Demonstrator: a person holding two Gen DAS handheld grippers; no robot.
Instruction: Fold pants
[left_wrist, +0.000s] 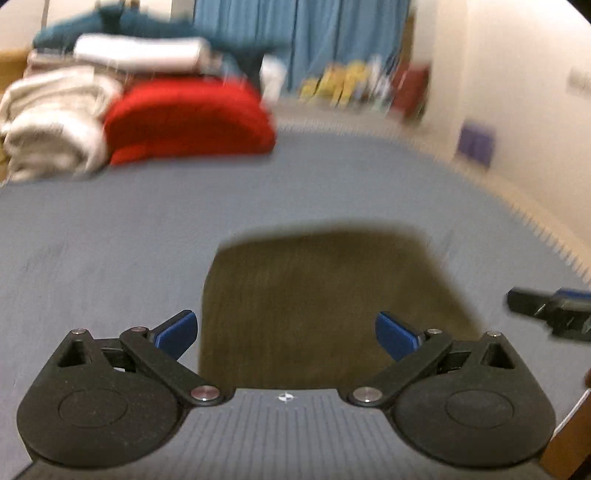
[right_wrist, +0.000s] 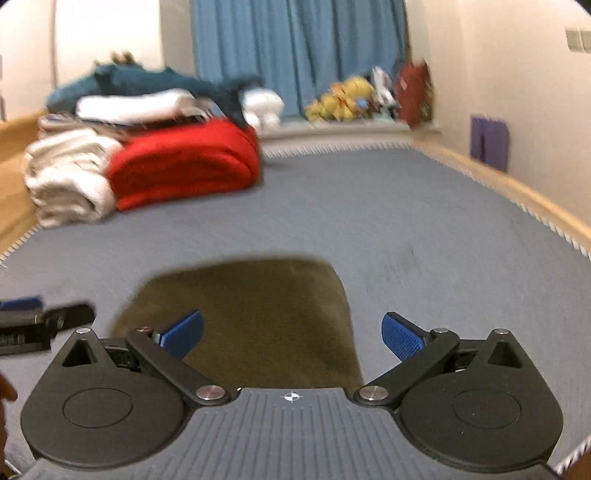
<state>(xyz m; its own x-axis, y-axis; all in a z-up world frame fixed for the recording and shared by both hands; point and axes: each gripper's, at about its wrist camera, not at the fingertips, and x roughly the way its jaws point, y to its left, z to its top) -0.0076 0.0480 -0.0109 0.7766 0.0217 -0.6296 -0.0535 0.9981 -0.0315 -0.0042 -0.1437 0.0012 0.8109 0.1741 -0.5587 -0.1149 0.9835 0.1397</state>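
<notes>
The olive-brown pants (left_wrist: 317, 295) lie folded flat into a compact rectangle on the grey mat (left_wrist: 110, 229). They also show in the right wrist view (right_wrist: 255, 317). My left gripper (left_wrist: 286, 334) is open and empty, held just above the near edge of the pants. My right gripper (right_wrist: 291, 336) is open and empty, also over the near edge. The right gripper shows at the right edge of the left wrist view (left_wrist: 550, 314). The left gripper shows at the left edge of the right wrist view (right_wrist: 40, 323).
A stack of folded clothes stands at the back left: a red garment (right_wrist: 184, 166), a cream one (right_wrist: 70, 177), a white one (right_wrist: 133, 105) and a teal one (right_wrist: 147, 79). Blue curtains (right_wrist: 295, 51) and toys (right_wrist: 347, 99) lie beyond. A wooden edge (right_wrist: 517, 188) borders the mat's right side.
</notes>
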